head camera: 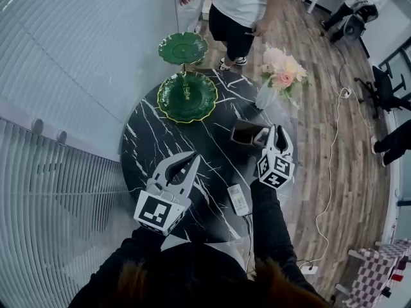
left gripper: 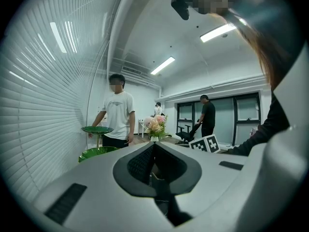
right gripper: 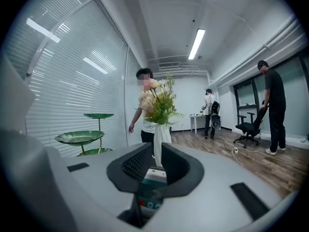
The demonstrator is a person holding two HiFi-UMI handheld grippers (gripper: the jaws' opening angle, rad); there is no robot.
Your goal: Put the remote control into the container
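Note:
A white and teal remote control (right gripper: pixel 150 187) with a red button lies lengthwise between the jaws of my right gripper (right gripper: pixel 155 154), which is shut on it. In the head view that right gripper (head camera: pixel 277 136) hangs just right of the dark, open-topped container (head camera: pixel 244 132) on the black marble table (head camera: pixel 154 140); its fingers mostly hide the held remote. A second white remote (head camera: pixel 239 199) lies flat near the table's front edge. My left gripper (head camera: pixel 185 158) is over the table's front left, its tips (left gripper: pixel 154 146) together with nothing between them.
A green tiered plate stand (head camera: pixel 187 96) stands at the back of the table. A white vase of pink flowers (head camera: pixel 280 76) is at the right rear, just beyond the container. A person in a white shirt (head camera: pixel 244 5) stands behind the table. A cable (head camera: pixel 331 172) runs across the wooden floor.

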